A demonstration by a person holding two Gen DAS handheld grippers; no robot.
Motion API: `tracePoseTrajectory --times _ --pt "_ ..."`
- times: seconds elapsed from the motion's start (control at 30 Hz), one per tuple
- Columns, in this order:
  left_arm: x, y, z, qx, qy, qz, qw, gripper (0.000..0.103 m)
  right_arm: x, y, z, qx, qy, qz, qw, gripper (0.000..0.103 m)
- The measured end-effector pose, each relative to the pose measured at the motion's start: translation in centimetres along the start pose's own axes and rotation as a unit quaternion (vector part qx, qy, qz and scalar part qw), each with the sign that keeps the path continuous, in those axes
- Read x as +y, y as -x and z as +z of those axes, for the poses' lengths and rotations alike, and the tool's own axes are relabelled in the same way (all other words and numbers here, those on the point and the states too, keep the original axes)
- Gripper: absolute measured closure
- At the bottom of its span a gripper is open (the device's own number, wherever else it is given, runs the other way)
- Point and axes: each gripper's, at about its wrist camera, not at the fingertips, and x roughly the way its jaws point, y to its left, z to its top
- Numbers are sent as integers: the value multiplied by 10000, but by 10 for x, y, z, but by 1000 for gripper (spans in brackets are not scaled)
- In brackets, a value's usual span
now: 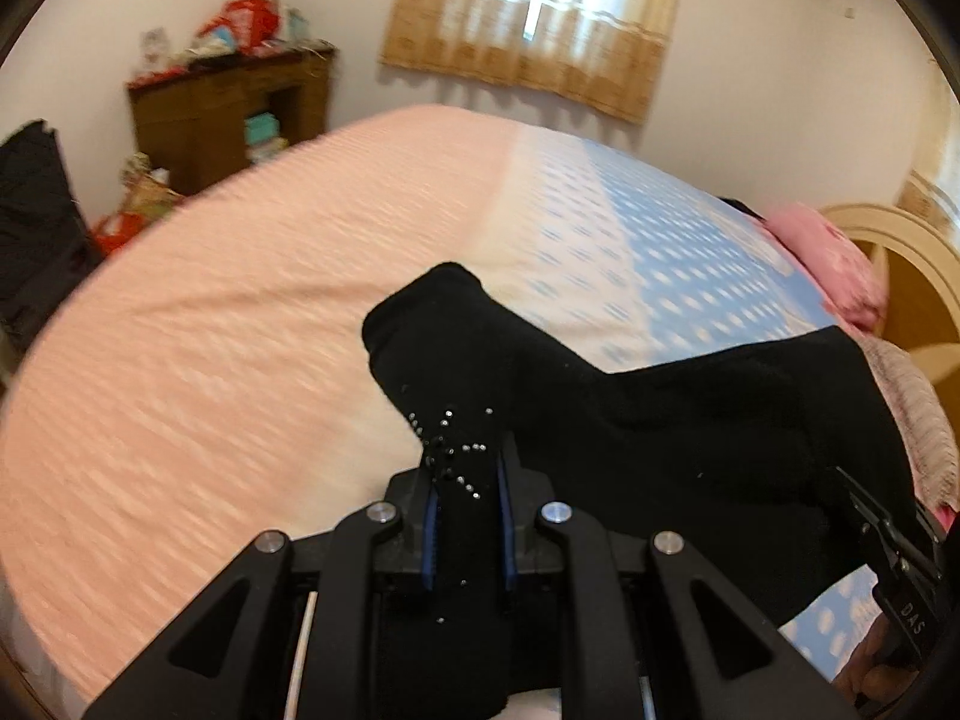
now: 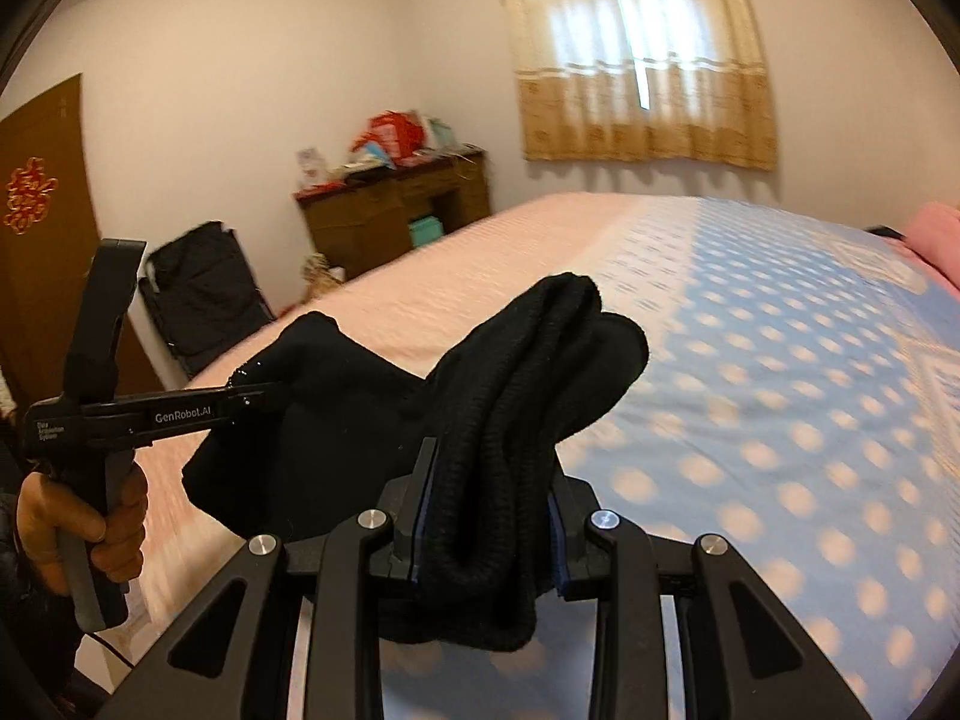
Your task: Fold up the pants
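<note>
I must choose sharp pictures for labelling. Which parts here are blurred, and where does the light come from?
Left wrist view: the bedspread is smeared by motion, the left tool and black pants stay sharp. Right wrist view: the bedspread is blurred too, the right tool crisp. In both, daylight glows through the curtained window, and fisheye bends the edges.
</note>
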Motion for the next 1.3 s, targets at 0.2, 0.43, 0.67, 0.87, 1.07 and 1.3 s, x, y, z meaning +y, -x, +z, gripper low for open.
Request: tracePoseTrajectory --times 0.2,0.43,0.67,0.87,1.07,1.3 --pt "38 -17 16 -155 51 521 9985 87 0 -97 -9 426 -270 177 9986 72" --pt "69 -87 -13 464 124 1019 9936 73 -18 -144 -27 1149 -15 -176 9932 52" --pt "96 -62 -14 302 381 1501 9875 18 -52 -104 -21 841 -659 -122 9942 40" --pt "99 -38 -5 -106 337 1871 9817 21 -41 -62 -5 384 -275 -594 9971 100" --pt "58 -53 4 -252 136 1526 9879 21 -18 -101 11 552 -145 -371 9977 100" --pt "69 -87 -18 355 299 1773 9831 19 -18 -166 -15 1042 -134 -672 9922 100"
